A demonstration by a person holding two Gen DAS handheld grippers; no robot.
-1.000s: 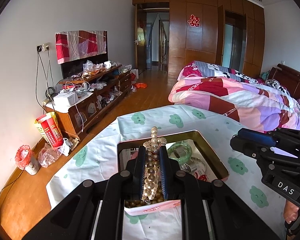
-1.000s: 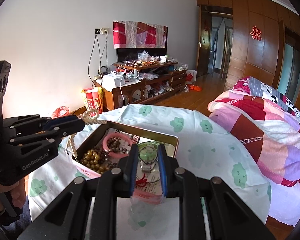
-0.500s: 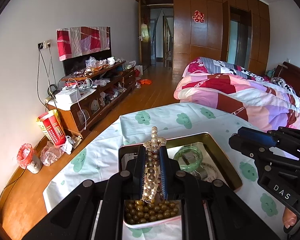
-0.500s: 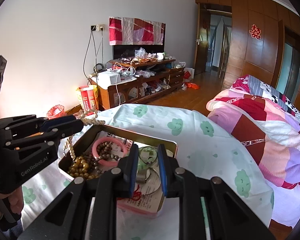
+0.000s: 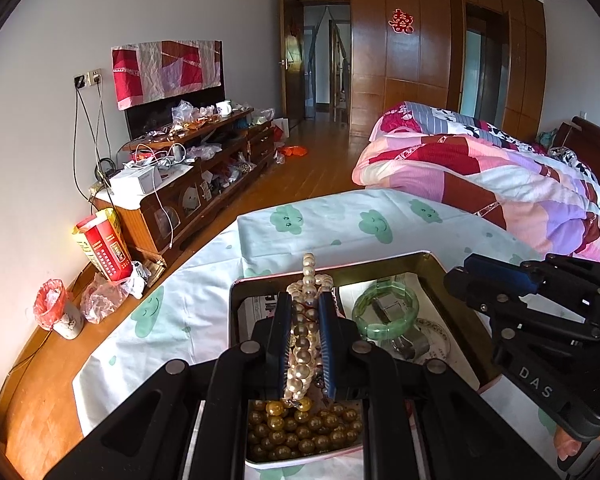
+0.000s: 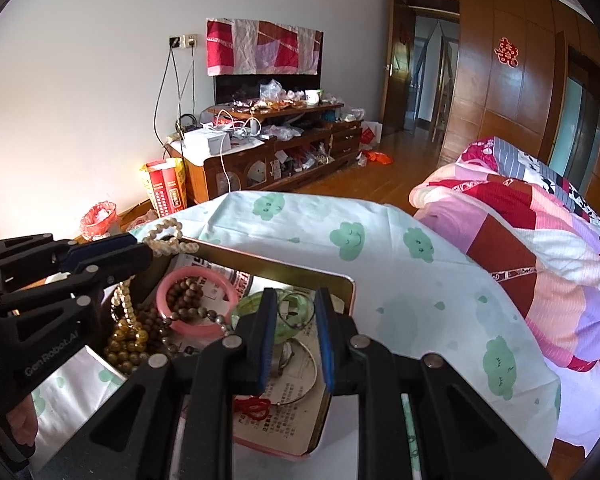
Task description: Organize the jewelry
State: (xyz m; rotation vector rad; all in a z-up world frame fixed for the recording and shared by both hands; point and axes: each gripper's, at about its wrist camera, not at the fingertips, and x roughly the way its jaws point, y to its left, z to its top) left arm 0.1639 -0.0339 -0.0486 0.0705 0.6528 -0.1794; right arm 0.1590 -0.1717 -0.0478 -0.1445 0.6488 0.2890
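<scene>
Clamping a bunched pearl necklace between its blue-padded jaws, the left gripper hangs over the near left part of a shallow metal tin that sits on a pale sheet printed with green clouds; the pearl strand loops up past its fingertips and trails down toward a heap of amber-brown beads directly beneath it. Just to the right of this gripper, inside the same tin, a green bangle lies on printed paper, with a watch-like metal piece partly under it. Seen from the right wrist camera, a pink bangle with a dark wooden bead string draped across it rests between the two tools, closer to the left one. Further right, the right gripper is poised over the tin's right half with its jaws at a narrow gap and nothing pinched between the pads; a thin metal ring and the green bangle show through the gap below, and a red knotted cord lies on the paper under its left finger. Beyond that gripper's right side, a patchwork quilt covers the bed.
</scene>
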